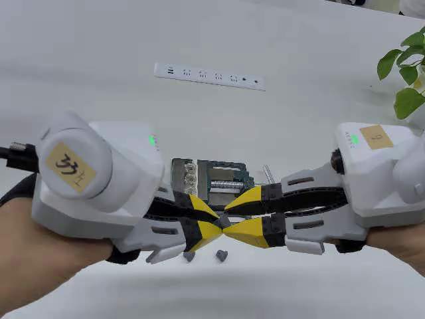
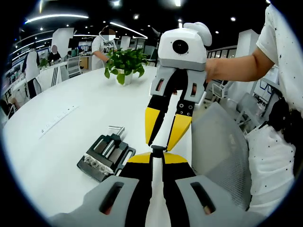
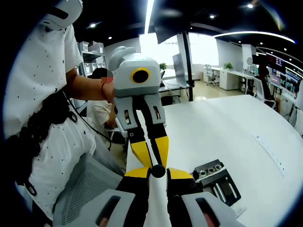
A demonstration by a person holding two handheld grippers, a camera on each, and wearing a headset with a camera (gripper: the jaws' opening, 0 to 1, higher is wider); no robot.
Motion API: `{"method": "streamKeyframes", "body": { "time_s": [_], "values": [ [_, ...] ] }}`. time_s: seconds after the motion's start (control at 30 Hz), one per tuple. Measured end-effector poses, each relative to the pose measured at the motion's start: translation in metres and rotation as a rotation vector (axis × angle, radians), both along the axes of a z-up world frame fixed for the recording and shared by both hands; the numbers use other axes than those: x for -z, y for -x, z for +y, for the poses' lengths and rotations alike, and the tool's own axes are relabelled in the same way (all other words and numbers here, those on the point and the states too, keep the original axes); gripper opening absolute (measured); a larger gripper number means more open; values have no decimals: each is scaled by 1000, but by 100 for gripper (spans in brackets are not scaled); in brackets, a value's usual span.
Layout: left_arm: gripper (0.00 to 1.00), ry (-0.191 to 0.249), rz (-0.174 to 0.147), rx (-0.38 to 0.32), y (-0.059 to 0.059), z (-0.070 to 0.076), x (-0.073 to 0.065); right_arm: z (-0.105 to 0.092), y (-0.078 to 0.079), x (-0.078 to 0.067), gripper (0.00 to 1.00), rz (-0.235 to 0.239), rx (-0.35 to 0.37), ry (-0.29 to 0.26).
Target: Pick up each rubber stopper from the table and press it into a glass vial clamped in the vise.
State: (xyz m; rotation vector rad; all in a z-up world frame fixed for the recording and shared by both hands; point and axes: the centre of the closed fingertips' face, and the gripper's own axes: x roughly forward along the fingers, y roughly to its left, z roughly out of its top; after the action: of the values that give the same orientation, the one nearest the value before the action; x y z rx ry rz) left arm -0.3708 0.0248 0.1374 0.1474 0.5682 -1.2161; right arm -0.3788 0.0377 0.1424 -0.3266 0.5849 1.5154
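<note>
Vise point(image 1: 226, 179): dark metal bench type, lying flat on the white worktop point(image 1: 99, 40), its screw handle projecting from the side away from the vials.

Glass vials point(image 1: 190, 177): clear, set side by side in a short row, clamped upright between the vise jaws at one end. Mouths face up and are unplugged.

Rubber stopper point(image 1: 224, 220): small, dark grey and rounded, held clear of the worktop just in front of the vise. The tips of the left gripper point(image 1: 218, 222) and the right gripper point(image 1: 231, 224) both close on it where they meet.

Loose stoppers: two of the same dark grey, one point(image 1: 189, 256) lying beside the other point(image 1: 222, 254) on the worktop below the held stopper, apart from each other and from the vise.
</note>
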Motion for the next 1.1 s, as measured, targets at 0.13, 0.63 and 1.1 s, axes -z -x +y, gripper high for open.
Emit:
{"method": "streamKeyframes", "body": {
  "time_s": [0.13,0.63,1.1],
  "values": [
    [3,-8,-3,11,1,0,0,0,2,0,8,2,-11,4],
    [3,-33,-1,70,6,1,2,0,7,1,7,-6,-66,23],
    [3,-54,7,116,10,2,5,1,12,4,7,11,-112,47]
  ]
}}
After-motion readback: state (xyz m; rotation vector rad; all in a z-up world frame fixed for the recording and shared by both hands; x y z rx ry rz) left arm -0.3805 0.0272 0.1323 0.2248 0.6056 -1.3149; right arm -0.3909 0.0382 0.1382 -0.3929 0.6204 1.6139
